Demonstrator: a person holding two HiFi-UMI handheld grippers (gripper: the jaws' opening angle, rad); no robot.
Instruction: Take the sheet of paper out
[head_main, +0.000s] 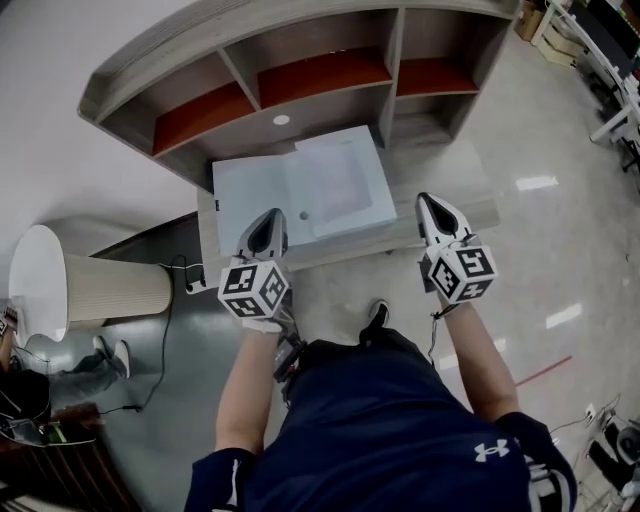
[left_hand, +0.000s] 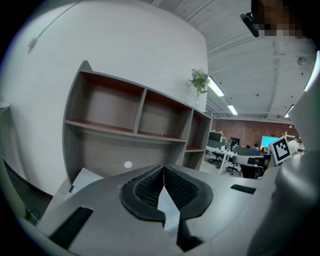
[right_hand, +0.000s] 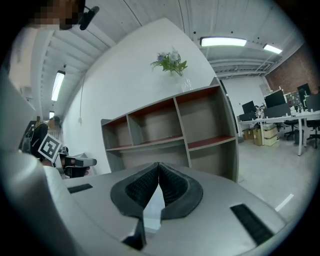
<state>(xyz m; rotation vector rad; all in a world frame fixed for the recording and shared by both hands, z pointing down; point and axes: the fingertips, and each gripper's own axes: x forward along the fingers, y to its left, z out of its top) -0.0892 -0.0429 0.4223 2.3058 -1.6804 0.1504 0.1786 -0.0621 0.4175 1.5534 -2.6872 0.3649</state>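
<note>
A flat white box-like device (head_main: 262, 195) lies on the low desk (head_main: 470, 205) under the grey shelf unit (head_main: 300, 60). A paler sheet of paper (head_main: 340, 185) rests on its right half. My left gripper (head_main: 271, 216) hovers over the desk's front edge, at the device's near left corner, shut and empty. My right gripper (head_main: 429, 200) hangs just right of the device, also shut with nothing in it. In the left gripper view the closed left gripper (left_hand: 163, 170) points at the shelves, with the device's corner (left_hand: 85, 180) below. The shut right gripper (right_hand: 158, 167) faces the shelves too.
A ribbed white cylinder (head_main: 90, 290) lies left of the desk, with a cable and power strip (head_main: 195, 285) beside it. Another person's shoes (head_main: 110, 355) show at lower left. A vase with a plant (right_hand: 172, 62) tops the shelf unit. Office desks (head_main: 600, 60) stand at far right.
</note>
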